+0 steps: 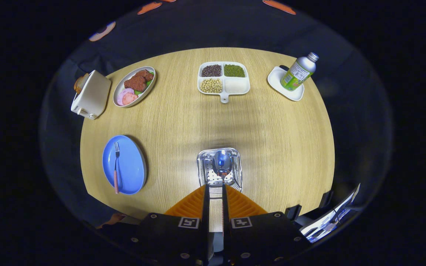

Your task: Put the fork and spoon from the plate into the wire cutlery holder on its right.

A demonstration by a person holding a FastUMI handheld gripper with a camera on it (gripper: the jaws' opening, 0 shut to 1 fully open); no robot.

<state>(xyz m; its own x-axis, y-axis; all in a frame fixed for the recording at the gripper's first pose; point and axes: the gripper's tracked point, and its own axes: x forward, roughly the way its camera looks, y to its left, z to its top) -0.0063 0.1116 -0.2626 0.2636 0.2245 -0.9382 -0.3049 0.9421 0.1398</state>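
Observation:
My gripper (pixel 215 186) hangs over the near side of the wooden table, its orange fingers (pixel 194 203) shut on the handle of a spoon (pixel 222 160). The spoon's shiny bowl points ahead of the fingertips and sits over the open top of the perforated metal cutlery holder (pixel 202 164), seen from above. I cannot tell whether the spoon touches the holder. Left of the holder lies a blue plate (pixel 129 173). On it rests a fork (pixel 116 168) with a red checked handle, tines pointing away from me.
Along the far side stand a white toaster (pixel 91 94) with bread, an oval dish of meat slices (pixel 134 85), a divided tray of beans and grains (pixel 223 78), and a bottle (pixel 298 72) on a small white dish (pixel 277 79). Bare wood separates them from the holder.

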